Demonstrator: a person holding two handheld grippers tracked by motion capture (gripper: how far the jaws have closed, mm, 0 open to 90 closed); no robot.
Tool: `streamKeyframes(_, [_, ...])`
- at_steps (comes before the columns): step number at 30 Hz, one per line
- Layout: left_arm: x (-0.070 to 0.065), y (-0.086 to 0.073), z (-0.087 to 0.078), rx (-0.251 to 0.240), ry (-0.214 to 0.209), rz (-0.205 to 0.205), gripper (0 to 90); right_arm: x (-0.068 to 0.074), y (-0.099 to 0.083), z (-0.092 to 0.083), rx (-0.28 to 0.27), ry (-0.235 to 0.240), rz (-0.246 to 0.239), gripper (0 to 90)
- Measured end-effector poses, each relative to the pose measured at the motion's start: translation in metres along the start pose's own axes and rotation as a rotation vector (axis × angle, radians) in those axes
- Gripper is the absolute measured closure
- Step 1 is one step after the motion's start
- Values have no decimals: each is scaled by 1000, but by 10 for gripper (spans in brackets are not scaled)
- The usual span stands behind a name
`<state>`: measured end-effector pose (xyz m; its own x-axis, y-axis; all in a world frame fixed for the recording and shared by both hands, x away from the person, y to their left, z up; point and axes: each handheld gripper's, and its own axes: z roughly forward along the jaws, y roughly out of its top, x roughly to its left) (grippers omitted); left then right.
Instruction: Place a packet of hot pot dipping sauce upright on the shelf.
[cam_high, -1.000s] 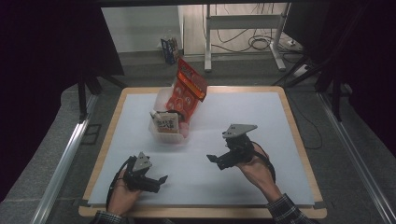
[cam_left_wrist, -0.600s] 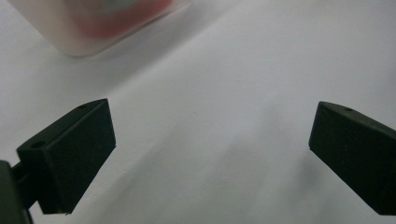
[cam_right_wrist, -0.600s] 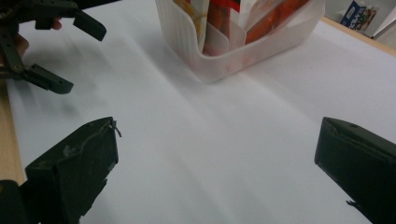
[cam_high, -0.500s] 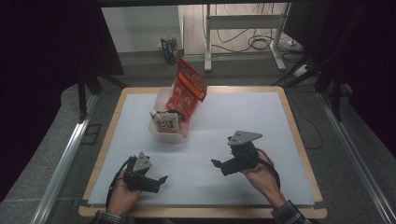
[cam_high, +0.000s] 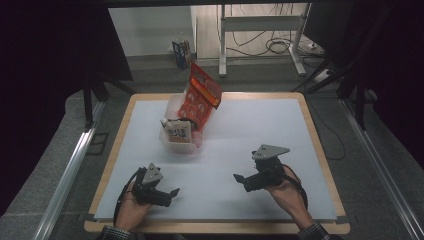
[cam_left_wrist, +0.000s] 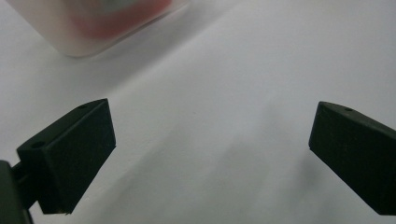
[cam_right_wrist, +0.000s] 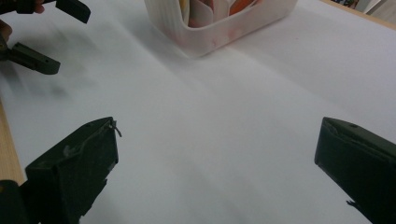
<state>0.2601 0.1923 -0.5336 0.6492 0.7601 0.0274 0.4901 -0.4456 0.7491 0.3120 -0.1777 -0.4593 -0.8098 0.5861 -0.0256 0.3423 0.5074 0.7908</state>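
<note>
A translucent white bin (cam_high: 172, 146) stands left of the table's middle, with a red snack bag (cam_high: 200, 97) sticking up out of it and a beige pouch (cam_high: 178, 133) leaning at its front. Near the front left, my left gripper (cam_high: 172, 194) is open over bare white table; the bin's corner (cam_left_wrist: 84, 35) shows ahead of its jaws. At the front right my right gripper (cam_high: 241, 181) is open too, with nothing between its jaws. The bin (cam_right_wrist: 219, 28) lies ahead in the right gripper view, and the left gripper (cam_right_wrist: 51, 37) appears at the upper left there.
A white sheet (cam_high: 260, 135) covers the wooden table, whose rim (cam_high: 325, 165) shows at the right. Metal rails (cam_high: 65, 170) run along both sides of the table. A desk frame (cam_high: 260, 35) and cables lie on the floor behind.
My right gripper has drawn back toward the front edge of the table and lowered. The left gripper and the bin have stayed in place.
</note>
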Motion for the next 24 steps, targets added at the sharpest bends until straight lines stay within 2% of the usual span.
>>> streamKeyframes(11, [0, 0, 0, 3, 0, 2, 6, -4, -12, -19, -7, -26, 15, 0])
streamKeyframes(24, [0, 0, 0, 5, -2, 3, 6, -12, -31, -39, -19, -59, 60, 0])
